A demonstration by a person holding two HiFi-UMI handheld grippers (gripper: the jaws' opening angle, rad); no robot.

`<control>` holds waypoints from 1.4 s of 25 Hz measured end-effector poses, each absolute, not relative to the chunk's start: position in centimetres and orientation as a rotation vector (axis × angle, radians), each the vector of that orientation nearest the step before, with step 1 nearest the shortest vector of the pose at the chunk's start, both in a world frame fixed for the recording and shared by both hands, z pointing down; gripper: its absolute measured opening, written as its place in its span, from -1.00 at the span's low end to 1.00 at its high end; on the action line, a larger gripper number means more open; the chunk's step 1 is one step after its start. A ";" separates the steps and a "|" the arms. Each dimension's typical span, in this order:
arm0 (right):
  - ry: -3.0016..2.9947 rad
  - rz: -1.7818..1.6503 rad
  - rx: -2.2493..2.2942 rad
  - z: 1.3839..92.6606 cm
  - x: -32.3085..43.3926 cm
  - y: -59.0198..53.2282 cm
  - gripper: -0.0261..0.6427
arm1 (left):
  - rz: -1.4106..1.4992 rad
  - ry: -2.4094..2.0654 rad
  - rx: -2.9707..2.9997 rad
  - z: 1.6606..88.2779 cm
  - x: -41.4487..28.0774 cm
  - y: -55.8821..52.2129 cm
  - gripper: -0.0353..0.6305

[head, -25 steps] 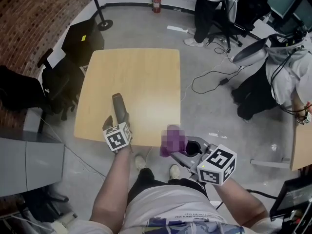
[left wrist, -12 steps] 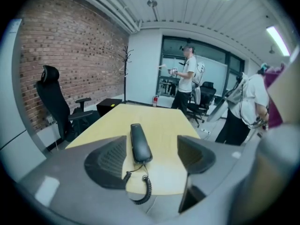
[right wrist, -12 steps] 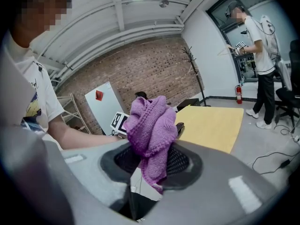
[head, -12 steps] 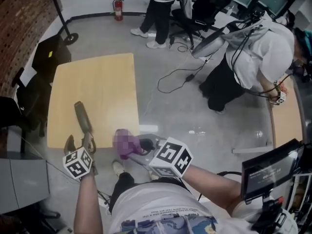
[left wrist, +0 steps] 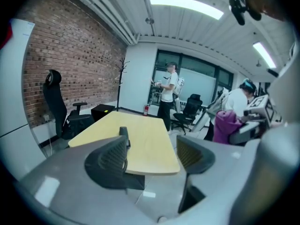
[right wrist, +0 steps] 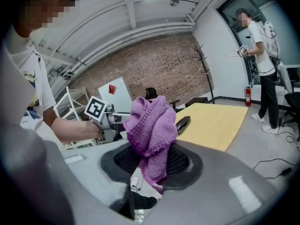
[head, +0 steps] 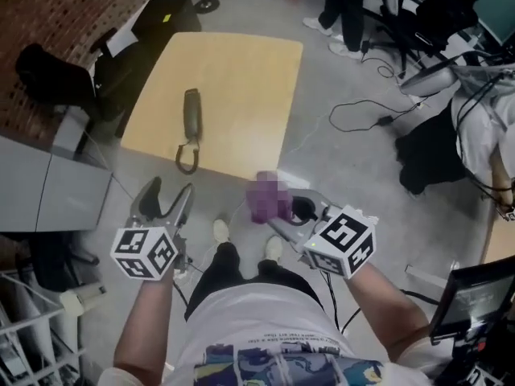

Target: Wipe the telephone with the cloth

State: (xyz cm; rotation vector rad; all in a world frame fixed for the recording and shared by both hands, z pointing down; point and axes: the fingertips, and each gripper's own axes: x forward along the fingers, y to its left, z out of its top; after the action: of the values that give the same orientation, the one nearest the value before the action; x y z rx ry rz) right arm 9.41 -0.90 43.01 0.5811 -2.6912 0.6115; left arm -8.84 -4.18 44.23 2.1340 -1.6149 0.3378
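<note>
While the right gripper [right wrist: 151,159] pinched the purple knitted cloth [right wrist: 151,123] between its jaws and the left gripper [left wrist: 151,156] hung with jaws spread and empty, both sat short of the near edge of the wooden table [head: 241,87]. The telephone handset [head: 191,112] lay on it, ahead and to the cloth's left, long axis pointing away from the person, coiled cord [head: 187,158] nearest; the left gripper looked closer to it.
</note>
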 end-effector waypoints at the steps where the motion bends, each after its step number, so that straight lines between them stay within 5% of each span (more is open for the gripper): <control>1: -2.692 0.610 0.599 43.0 10.1 -1.1 -0.56 | 0.342 -1.601 2.151 43.7 -8.7 -3.4 0.14; 12: -2.649 0.513 0.637 42.9 10.3 1.8 -0.56 | 0.222 -1.353 2.288 41.2 -5.4 4.2 -0.02; 23: -2.613 0.446 0.633 42.6 3.5 10.7 -0.56 | 0.036 -1.100 2.413 40.1 -6.1 14.2 -0.88; 35: -2.591 0.414 0.635 42.6 -0.7 20.4 -0.56 | 0.064 -0.945 2.461 41.9 -8.6 22.6 -0.88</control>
State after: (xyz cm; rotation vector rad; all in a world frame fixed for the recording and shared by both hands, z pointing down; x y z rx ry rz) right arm -0.74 20.40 42.60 0.6349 -2.5914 0.4142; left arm -8.60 22.62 41.85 2.4610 -0.9450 0.0645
